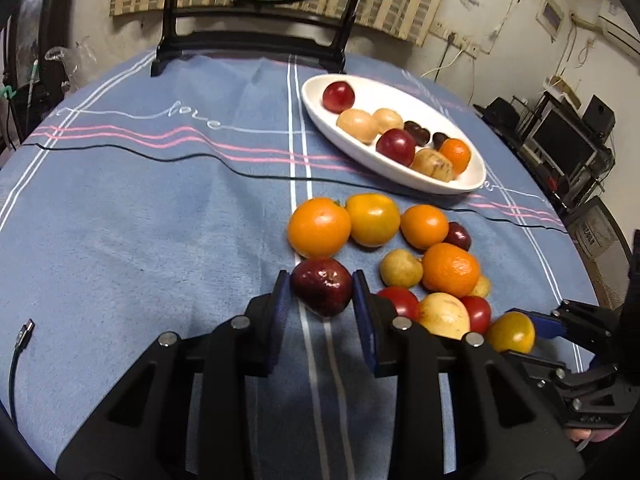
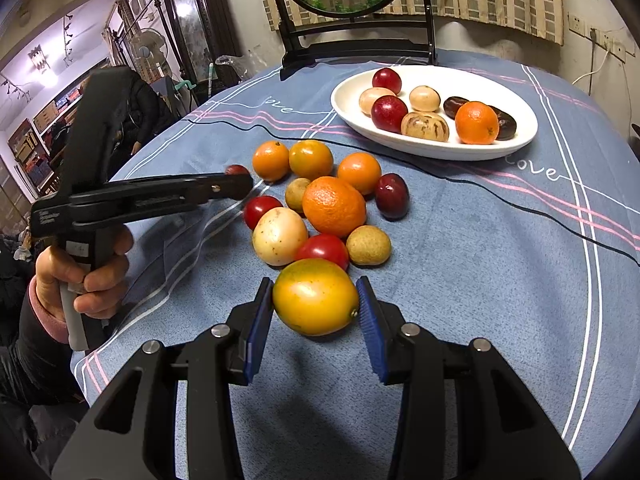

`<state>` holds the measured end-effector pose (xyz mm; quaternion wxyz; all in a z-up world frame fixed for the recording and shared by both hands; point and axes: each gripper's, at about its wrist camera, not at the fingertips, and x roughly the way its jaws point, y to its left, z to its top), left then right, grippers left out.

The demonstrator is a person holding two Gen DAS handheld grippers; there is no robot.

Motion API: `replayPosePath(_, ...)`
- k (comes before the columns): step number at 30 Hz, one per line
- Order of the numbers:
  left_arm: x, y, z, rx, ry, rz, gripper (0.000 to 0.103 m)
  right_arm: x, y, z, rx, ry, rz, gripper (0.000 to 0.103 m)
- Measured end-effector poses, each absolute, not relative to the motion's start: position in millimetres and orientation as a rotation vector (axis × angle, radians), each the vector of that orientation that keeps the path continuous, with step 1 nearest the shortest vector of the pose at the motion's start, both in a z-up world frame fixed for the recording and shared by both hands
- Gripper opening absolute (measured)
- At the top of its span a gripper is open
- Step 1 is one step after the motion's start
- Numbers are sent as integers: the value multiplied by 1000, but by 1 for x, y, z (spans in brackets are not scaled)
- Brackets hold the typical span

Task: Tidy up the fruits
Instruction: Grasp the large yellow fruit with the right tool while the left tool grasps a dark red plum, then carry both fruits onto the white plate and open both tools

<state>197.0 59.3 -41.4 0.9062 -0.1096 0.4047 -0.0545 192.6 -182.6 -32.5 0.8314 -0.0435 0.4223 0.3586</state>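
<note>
My left gripper (image 1: 321,282) is shut on a dark red plum (image 1: 322,290) that sits at the near left of a loose pile of fruit on the blue cloth. In the right wrist view the left gripper (image 2: 240,181) shows from the side, with a hand (image 2: 86,268) on its handle. My right gripper (image 2: 316,298) is shut on a yellow-orange fruit (image 2: 314,308), both blue pads pressing its sides. That fruit (image 1: 510,332) also shows at the right of the left wrist view. The pile holds oranges (image 2: 334,206), red tomatoes (image 2: 324,249) and pale yellow fruits (image 2: 279,236). A white oval plate (image 2: 440,80) further back holds several fruits.
A black cable (image 1: 160,156) runs across the cloth between pile and plate. A round mirror on a black stand (image 1: 248,46) is at the table's far edge. A loose cable plug (image 1: 26,330) lies at the near left. Shelves and clutter surround the table.
</note>
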Motion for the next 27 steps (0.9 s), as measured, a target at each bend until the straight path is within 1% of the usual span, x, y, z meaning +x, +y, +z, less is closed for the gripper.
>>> replayPosePath(3,189,54,-35,-200,794,-120,32,193,-184,-32,-81,896,761,43)
replayPosePath(8,182,37,-20,-92,736,-150,32,201,-189,-17,-79,819,733,42)
replayPosePath(13,201,29,-6,-65,729,-194,32,232,-191,-1,-54,753,663,42)
replayPosePath(16,222,26,5,-61,711,-201,32,257,-194,11,-34,684,601,42)
replayPosePath(20,272,21,19,-78,692,-219,32,305,-196,19,-9,587,473,42)
replayPosePath(24,332,10,24,-45,703,-184,32,359,-194,10,45,639,395,42)
replayPosePath(27,371,8,15,-58,743,-158,32,385,-189,2,49,662,375,42)
